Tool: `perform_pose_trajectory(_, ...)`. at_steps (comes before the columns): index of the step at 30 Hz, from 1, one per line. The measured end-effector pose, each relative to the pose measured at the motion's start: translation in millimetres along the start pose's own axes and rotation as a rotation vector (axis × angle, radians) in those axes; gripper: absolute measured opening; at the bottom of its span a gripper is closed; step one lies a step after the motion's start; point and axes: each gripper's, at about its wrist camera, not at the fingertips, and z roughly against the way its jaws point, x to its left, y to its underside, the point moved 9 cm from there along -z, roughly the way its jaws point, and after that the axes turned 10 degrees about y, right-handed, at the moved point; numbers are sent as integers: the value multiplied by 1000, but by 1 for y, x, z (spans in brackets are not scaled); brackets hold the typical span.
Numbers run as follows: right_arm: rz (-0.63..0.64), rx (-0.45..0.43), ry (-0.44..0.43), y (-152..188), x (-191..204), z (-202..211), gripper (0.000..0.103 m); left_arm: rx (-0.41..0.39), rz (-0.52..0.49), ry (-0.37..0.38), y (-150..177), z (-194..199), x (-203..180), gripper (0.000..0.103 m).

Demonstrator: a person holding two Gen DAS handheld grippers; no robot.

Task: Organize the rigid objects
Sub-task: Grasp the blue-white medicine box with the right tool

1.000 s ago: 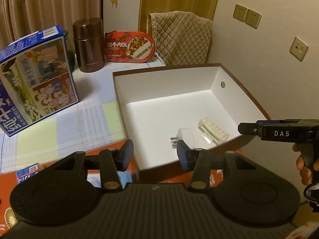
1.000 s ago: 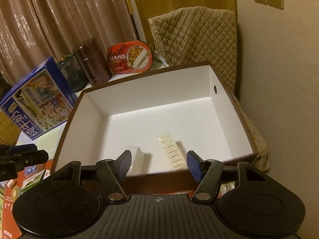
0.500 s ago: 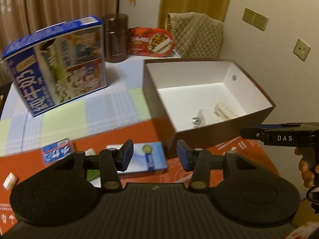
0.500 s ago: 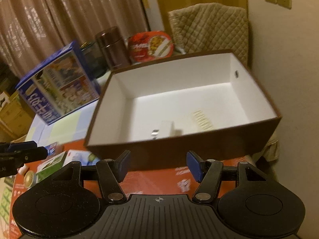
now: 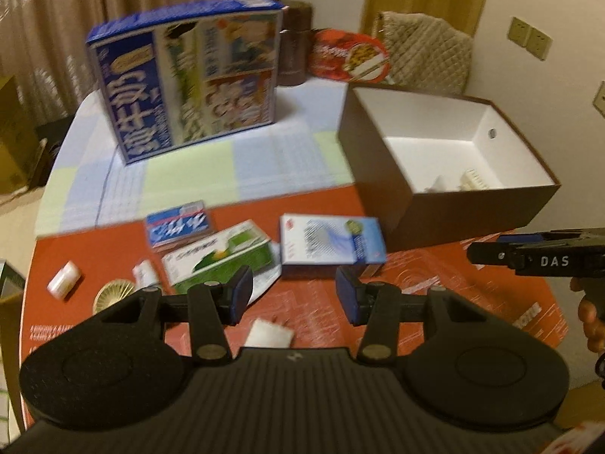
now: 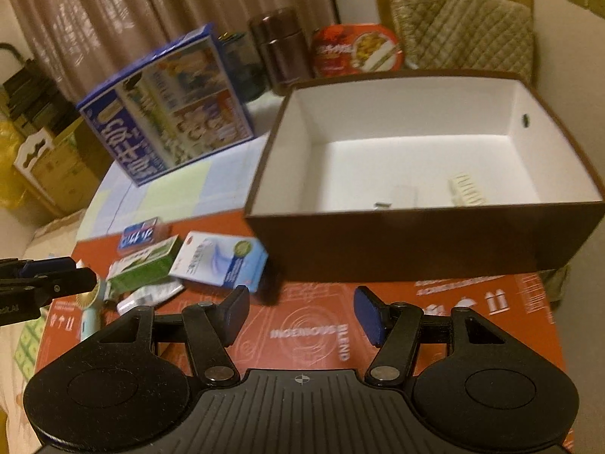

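Note:
A brown box [image 5: 453, 219] [image 6: 416, 242] with a white inside stands on the table; a white plug [image 6: 401, 196] and a cream ribbed piece [image 6: 467, 189] [image 5: 474, 179] lie in it. On the red mat lie a light-blue packet [image 5: 332, 244] [image 6: 221, 259], a green packet [image 5: 223, 253] [image 6: 143, 265], a small blue packet [image 5: 177, 225] [image 6: 138, 236] and small white bits. My left gripper [image 5: 293, 295] hangs open just short of the light-blue packet, nothing between its fingers. My right gripper [image 6: 302, 312] is open over bare red mat, in front of the box.
A big blue carton [image 5: 189, 75] stands on the checked cloth behind the packets. A brown flask [image 6: 281, 47], a red food tray [image 6: 355, 49] and a quilted chair back [image 6: 465, 26] are at the table's far side. A gold disc [image 5: 113, 295] and a white packet [image 5: 268, 333] lie near me.
Both grippers have drawn back from the box toward the near side of the table, so the packets on the red mat have come into view. The jaws have kept their width.

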Motion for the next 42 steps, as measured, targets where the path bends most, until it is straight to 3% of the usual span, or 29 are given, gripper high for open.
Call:
perform_pose_trajectory(8,51,54,-40,16,30,-17,58,20,75,-67,26,9,39,44)
perform_pose_trajectory(14,97,47,-68,20,54,-26,58,3,106,-114,32,13,61,44)
perform_pose_trajectory(23,224,-5,-92,-2,89,-44,58,-13,163,-181,38,17,97,44)
perform_pose_trajectory(28,308,-39,-55,-22,103,-62,57,-14,192,-220,40,16,116,44)
perform_pose_trajectory(37,411,8,12,-51,123,-111,16,-8,225,-245,41,10,137,44)
perform_pose_trajectory(42,417,60,56,-57,125,-142,7,8,238,-245,44,4,144,44)
